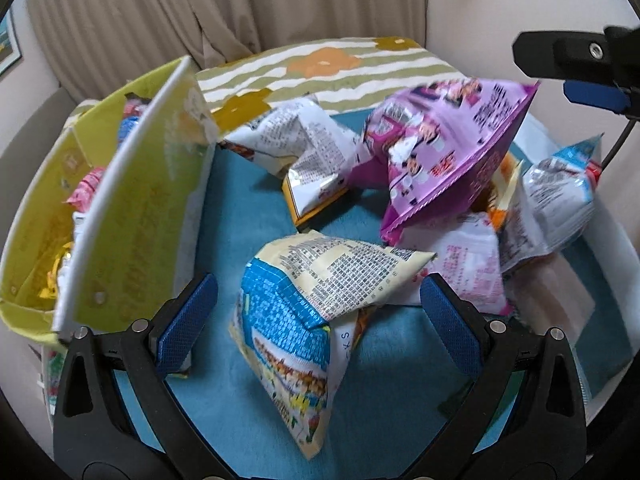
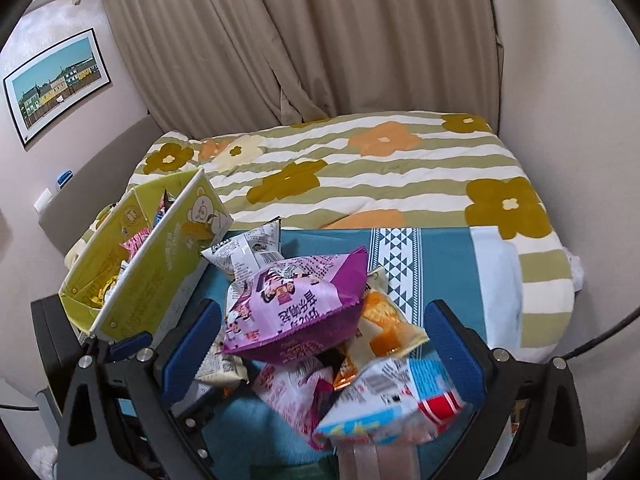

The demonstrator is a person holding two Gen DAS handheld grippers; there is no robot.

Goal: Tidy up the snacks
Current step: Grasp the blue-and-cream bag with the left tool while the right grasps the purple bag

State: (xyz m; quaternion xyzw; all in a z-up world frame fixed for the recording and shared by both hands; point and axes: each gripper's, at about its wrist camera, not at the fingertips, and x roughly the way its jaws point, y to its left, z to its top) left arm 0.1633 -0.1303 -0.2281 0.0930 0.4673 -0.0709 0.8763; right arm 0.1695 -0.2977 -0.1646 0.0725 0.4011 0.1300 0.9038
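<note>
Left wrist view shows the green cardboard box (image 1: pixel 132 216) at the left edge of the teal cloth (image 1: pixel 256 216), already part-filled; the left gripper (image 1: pixel 316 300) stands spread around a cream-and-blue snack bag (image 1: pixel 304 304) without pinching it, so a closing squeeze could, I judge, crush the puffed bag or slide it off the pads. Right wrist view has the right gripper (image 2: pixel 320 340) likewise unclenched over the heap topped by a purple snack bag (image 2: pixel 296 312), which might slip; beyond lie the flowered bedspread (image 2: pixel 360 168), beige curtains (image 2: pixel 304 40) and a framed picture (image 2: pixel 56 84).
</note>
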